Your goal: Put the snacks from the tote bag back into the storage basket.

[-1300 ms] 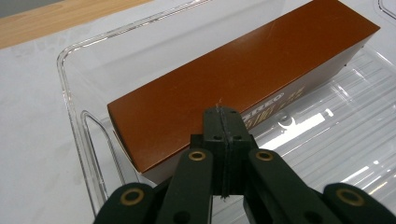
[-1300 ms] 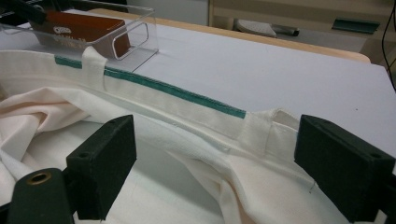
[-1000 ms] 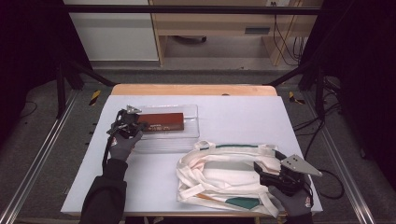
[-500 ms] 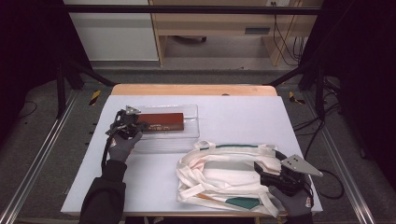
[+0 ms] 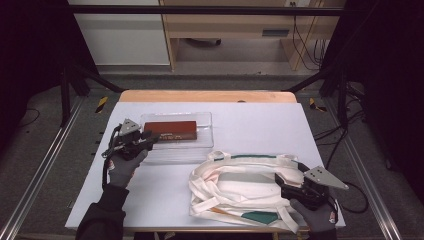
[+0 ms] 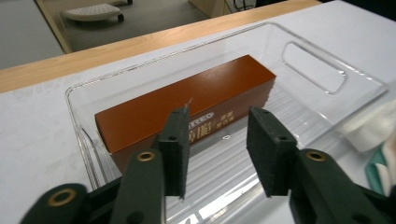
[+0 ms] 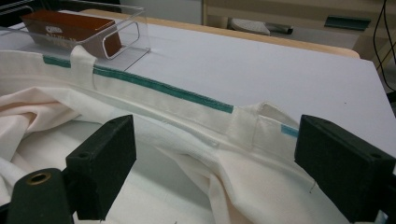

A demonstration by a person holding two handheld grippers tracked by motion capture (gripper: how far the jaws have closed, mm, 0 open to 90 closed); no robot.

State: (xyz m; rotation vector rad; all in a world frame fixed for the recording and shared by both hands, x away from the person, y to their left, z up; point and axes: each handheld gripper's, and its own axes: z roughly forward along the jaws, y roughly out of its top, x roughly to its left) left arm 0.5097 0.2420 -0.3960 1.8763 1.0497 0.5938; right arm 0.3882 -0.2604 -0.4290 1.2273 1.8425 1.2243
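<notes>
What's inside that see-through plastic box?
Inside the clear box lies one long brown carton with white lettering on its side, flat on the ridged floor. What the carton contains cannot be seen; it is closed.

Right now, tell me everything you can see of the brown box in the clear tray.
The brown box is a long, narrow carton, glossy like coated cardboard, with white lettering along one long side. It looks closed and undamaged. It lies flat inside the clear plastic tray, lengthwise, toward the tray's far long wall. The tray has cut-out handles and stands on the white table, beside a cream cloth bag. The left gripper is in front of the box, jaws apart, touching nothing.
</notes>
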